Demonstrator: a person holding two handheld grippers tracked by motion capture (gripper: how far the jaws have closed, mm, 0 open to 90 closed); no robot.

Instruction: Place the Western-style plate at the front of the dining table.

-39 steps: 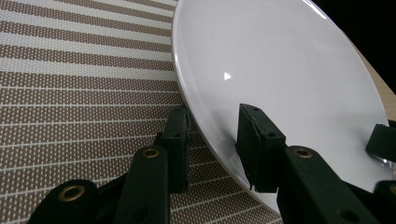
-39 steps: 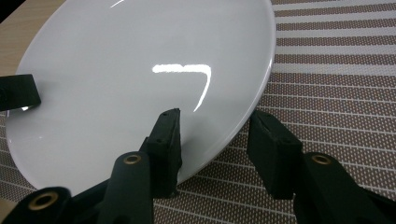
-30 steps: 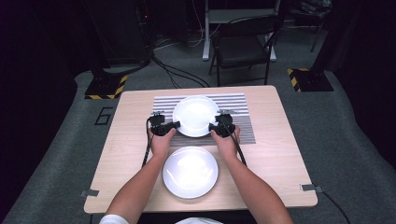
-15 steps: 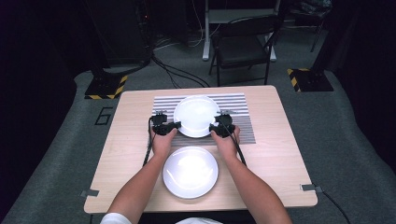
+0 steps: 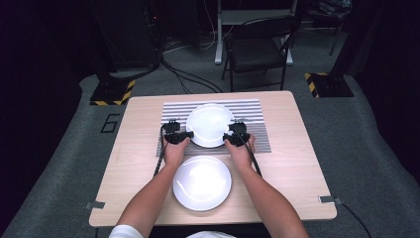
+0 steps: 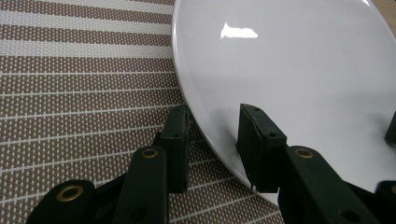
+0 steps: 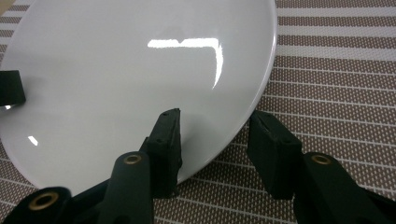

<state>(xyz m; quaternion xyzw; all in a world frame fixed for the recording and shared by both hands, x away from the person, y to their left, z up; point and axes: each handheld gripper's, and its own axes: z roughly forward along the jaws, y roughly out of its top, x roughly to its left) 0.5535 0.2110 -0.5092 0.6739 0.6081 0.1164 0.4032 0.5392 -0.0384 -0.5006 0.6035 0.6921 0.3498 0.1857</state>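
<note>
A white plate (image 5: 210, 124) lies on a brown-and-white striped placemat (image 5: 247, 109) at the middle of the table. My left gripper (image 5: 189, 134) is at the plate's left rim and stands open. In the left gripper view its jaws straddle the rim of the plate (image 6: 289, 70), one over the plate and one outside above the placemat (image 6: 70, 93), with a clear gap. My right gripper (image 5: 227, 137) is open at the right rim. In the right gripper view it straddles the edge of the plate (image 7: 130, 70) the same way.
A second white plate (image 5: 201, 182) sits on the bare wooden table (image 5: 138, 163) near the front edge, between the person's forearms. Beyond the table's far edge stands a folding chair (image 5: 257, 49), with cables on the floor.
Both hands with their grippers have shifted slightly toward the near side. The far plate has hardly moved.
</note>
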